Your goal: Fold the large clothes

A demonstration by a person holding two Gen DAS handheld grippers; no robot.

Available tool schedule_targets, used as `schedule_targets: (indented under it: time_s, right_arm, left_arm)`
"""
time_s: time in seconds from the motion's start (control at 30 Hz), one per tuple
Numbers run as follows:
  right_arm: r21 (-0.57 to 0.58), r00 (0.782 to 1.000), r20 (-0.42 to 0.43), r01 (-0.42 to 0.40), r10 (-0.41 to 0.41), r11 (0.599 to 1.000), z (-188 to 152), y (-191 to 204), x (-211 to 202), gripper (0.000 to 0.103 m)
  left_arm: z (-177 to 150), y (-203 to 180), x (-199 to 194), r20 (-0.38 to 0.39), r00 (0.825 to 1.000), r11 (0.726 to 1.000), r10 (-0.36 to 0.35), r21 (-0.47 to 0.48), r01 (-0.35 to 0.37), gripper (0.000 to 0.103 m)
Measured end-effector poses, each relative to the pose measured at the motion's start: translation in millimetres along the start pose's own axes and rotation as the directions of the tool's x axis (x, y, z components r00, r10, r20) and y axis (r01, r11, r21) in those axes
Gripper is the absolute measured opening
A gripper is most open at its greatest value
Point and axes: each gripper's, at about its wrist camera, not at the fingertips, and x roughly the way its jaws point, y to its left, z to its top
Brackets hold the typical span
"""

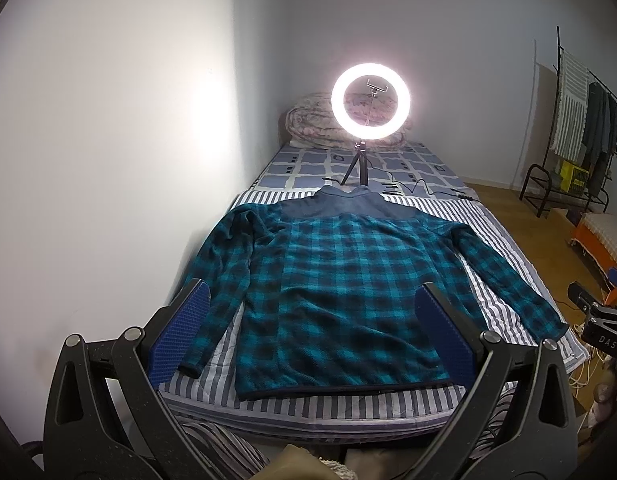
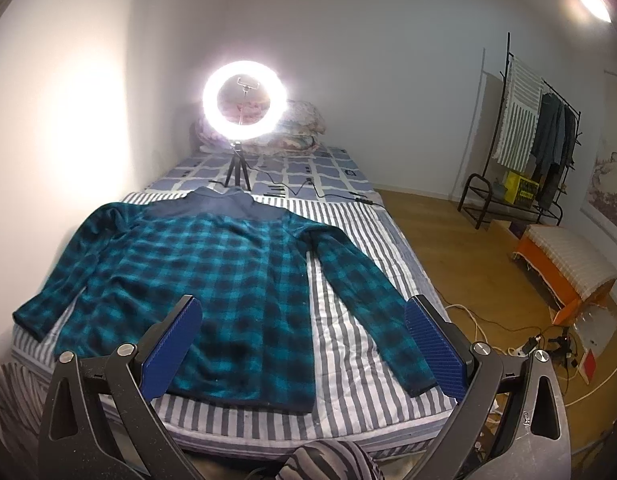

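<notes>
The left gripper (image 1: 312, 332) is hovering above the near end of the bed, its blue-padded jaws spread wide and gripping nothing, and just beyond and beneath its left finger the shirt's left sleeve (image 1: 224, 276) is running down alongside the body, its cuff lying on the striped sheet (image 1: 328, 404). Straight ahead between the fingers, the teal plaid shirt (image 1: 340, 280) is lying flat with its hem nearest the gripper and its dark collar pointing away, which looks like a layout chosen so both sleeves can be reached from the foot of the bed. Further ahead, past the collar, a lit ring light (image 1: 374, 98) on a small tripod is standing on the mattress, likely placed there to throw light over the cloth. The right gripper (image 2: 304, 338) is hanging likewise over the near edge, jaws parted and empty, with the shirt body in front of its left finger and the right sleeve (image 2: 360, 292) stretching out at an angle toward its right finger, the cuff just beside that pad. Off to its right, on the floor, a clothes rack (image 2: 524, 120) is standing against the wall (well clear of the work). Folding seems not yet begun; a sleeve looks the likely first grasp.
</notes>
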Motion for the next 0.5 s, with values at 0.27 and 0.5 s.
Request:
schedule_targets:
  time_s: [0.27, 0.5]
  right_arm:
    - [0.009, 1.000, -0.012, 0.012, -0.012, 1.000, 2.4, 3.1, 0.7, 0.101]
    - [0.018, 1.000, -0.012, 0.007, -0.007, 1.000, 3.8, 1.9, 0.2, 0.101]
  left_arm:
    - [0.7, 3.8, 0.8, 0.000, 1.000, 1.000, -0.002, -0.005, 0.002, 0.103]
    - [2.1, 8.5, -0.2, -0.001, 1.000, 1.000, -0.002, -0.006, 0.002, 0.103]
